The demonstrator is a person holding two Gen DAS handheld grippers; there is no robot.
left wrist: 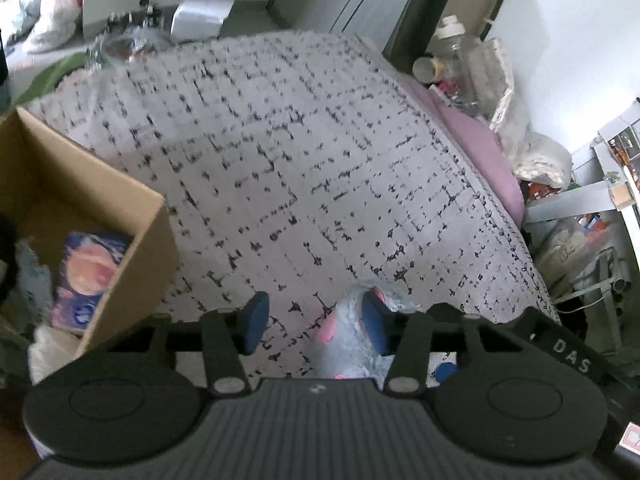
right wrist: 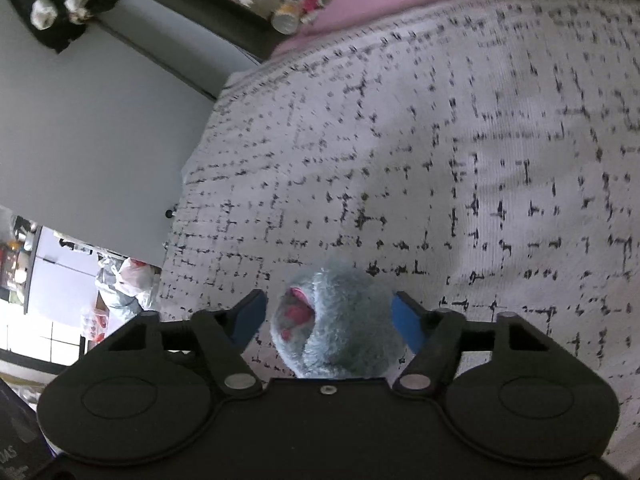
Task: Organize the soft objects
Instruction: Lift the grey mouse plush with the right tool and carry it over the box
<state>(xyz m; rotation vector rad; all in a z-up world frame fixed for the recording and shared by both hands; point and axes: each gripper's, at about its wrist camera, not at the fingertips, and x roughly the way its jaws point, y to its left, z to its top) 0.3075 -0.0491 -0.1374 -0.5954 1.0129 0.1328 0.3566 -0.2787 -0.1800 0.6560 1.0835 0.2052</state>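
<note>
Toy: a grey plush [right wrist: 340, 320] with pink patches lies on the patterned blanket [right wrist: 440, 160], near its front edge.
Right gripper [right wrist: 330, 318]: the plush sits squarely between its blue pads, filling most of the gap; the right-hand pad meets the fur, the left-hand pad shows a thin gap. Jaws about half wide, not visibly clamped.
Left gripper [left wrist: 316, 322]: the same plush [left wrist: 348, 344] lies off-centre, against the right-hand pad and partly behind it; bare blanket fills the rest of the gap. Jaws fairly narrow, empty.
Nearer hand: the right, judged by how well the plush is centred.
Long axis: cannot tell; the gripper bodies hide the plush's near end.
Box: a cardboard box [left wrist: 152, 240] stands left of the left gripper, a printed soft item [left wrist: 90, 276] already inside, the likely destination.
Next move: probably close the right jaws.
</note>
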